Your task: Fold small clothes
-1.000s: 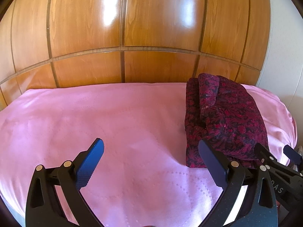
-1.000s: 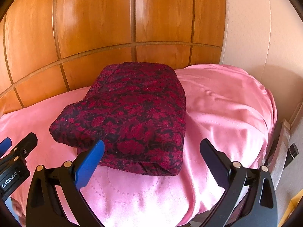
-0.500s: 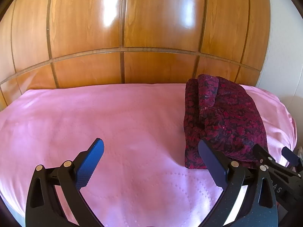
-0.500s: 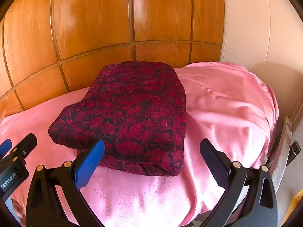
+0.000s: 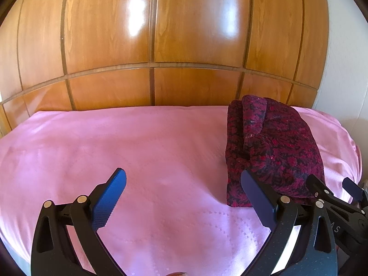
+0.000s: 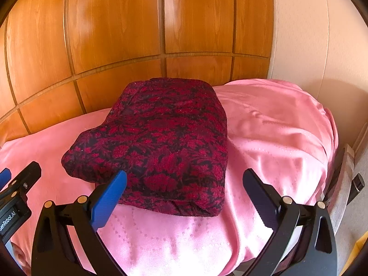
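A dark red and black patterned garment [image 5: 273, 145] lies folded into a thick rectangle on the right part of the pink bedspread [image 5: 138, 142]. In the right wrist view the same folded garment [image 6: 161, 138] fills the middle. My left gripper [image 5: 184, 179] hovers open over bare bedspread, its right finger just in front of the garment's near corner. Open too, my right gripper [image 6: 184, 179] sits at the garment's near edge, holding nothing. The right gripper [image 5: 340, 197] also shows at the left wrist view's lower right.
A glossy wooden panelled wardrobe [image 5: 161, 46] stands right behind the bed. A pale wall [image 6: 310, 34] rises at the right. The bedspread drops off over the right edge [image 6: 322, 149], where a chair-like frame [image 6: 349, 179] stands. The left gripper's body [image 6: 16, 195] appears at the lower left.
Both grippers have shifted only slightly; the garment sits a little lower and nearer in the right wrist view. Nothing was grasped or released.
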Available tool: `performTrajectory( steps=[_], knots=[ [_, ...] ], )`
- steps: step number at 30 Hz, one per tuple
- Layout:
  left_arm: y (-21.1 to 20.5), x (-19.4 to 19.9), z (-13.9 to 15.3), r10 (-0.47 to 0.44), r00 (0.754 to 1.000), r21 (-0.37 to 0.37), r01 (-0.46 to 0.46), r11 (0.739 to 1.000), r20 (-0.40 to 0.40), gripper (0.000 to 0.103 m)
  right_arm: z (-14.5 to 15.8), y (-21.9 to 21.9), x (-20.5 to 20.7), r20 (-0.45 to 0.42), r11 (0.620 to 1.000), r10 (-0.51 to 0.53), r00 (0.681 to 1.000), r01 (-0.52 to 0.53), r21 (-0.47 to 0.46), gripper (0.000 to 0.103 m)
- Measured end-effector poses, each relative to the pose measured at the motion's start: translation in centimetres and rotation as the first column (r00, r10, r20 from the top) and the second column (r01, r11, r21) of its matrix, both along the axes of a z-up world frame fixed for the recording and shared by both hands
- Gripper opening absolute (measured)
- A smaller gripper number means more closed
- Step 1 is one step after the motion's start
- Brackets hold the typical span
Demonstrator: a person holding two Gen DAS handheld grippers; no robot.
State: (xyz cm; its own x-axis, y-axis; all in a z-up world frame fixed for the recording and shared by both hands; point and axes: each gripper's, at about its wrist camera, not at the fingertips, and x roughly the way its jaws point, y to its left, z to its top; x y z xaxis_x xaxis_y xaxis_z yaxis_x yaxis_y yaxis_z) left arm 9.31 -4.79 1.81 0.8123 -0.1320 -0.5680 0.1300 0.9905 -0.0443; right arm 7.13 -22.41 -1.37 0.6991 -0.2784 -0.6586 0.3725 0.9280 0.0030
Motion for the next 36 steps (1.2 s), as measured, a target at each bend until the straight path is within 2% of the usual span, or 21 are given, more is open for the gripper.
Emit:
performTrajectory(
  steps=[28,33,36],
  knots=[
    [0.4,-0.7,0.3,-0.005,1.000,-0.015,0.005,1.000,0.014,0.099,-0.4,0.5,-0.2,-0.004,1.000,0.009,1.000,-0.009,0.002,0.101],
    [0.4,-0.2,-0.3,-0.007,1.000,-0.019,0.007,1.000,-0.015,0.099,-0.4,0.5,-0.3,0.001,0.999,0.030,1.000,-0.031,0.016,0.101],
    [0.8,0.2,-0.7,0.018,0.999,-0.016,-0.019,1.000,-0.031,0.099,0.6,-0.5,-0.3,0.039,0.998,0.058,0.998,-0.059,0.030,0.101]
  ],
)
